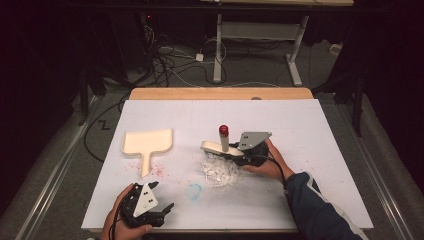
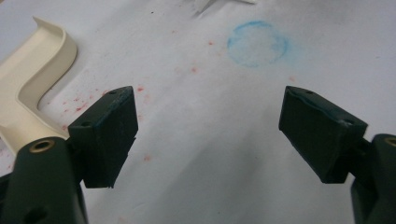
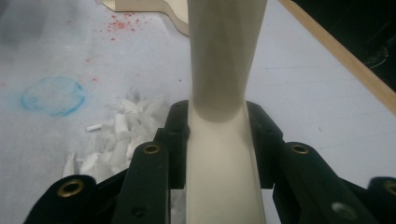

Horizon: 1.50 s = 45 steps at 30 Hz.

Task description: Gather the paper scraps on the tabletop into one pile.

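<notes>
Looking down from the high view, we see the right gripper (image 1: 235, 150) clamped on a cream brush (image 1: 215, 147) whose handle stands up to a red tip, just above a pile of white scraps (image 1: 221, 171); the cream dustpan (image 1: 147, 143) lies well apart, so sweeping seems barely begun. In the left gripper view, our left gripper (image 2: 208, 135) is spread wide, holding nothing, beside the dustpan's handle. In the right gripper view, the jaws pinch the brush, scraps below.

Dustpan (image 1: 148, 142) left of shreds (image 1: 220, 171); brush (image 1: 218, 148) behind
</notes>
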Tool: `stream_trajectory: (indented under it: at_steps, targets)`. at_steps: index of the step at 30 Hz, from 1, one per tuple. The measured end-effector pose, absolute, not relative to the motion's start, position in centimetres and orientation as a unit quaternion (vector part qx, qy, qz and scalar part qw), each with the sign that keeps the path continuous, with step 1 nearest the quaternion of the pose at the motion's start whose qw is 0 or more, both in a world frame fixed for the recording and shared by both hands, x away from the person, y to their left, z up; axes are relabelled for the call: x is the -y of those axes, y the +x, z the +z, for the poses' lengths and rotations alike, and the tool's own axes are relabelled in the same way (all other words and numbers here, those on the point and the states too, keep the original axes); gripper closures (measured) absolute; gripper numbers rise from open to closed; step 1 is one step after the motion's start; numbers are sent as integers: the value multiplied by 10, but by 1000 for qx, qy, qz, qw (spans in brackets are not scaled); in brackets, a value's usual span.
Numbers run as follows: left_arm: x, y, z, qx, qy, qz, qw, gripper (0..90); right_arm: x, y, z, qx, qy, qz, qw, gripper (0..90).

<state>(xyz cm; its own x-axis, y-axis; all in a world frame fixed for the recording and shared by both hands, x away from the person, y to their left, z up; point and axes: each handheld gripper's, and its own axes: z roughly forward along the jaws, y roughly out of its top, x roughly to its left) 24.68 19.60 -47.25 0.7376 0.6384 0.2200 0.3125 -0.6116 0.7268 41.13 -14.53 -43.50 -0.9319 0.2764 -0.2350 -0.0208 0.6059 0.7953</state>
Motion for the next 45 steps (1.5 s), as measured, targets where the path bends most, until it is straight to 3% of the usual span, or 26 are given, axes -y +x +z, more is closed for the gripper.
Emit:
stream_trajectory:
  at_steps: [18,32,38,45]
  targets:
    - [-190,251,-475,-268,872,230,340,187,189,385,-402,-838,140,470,241,670]
    - [-189,248,-472,-264,873,233,338,187,237,338,-375,-827,199,460,256,674]
    - [-189,249,-472,-264,872,234,338,187,260,309,-374,-845,216,438,219,674]
    - [-186,251,-471,-263,873,233,339,187,281,292,-384,-879,240,394,119,673]
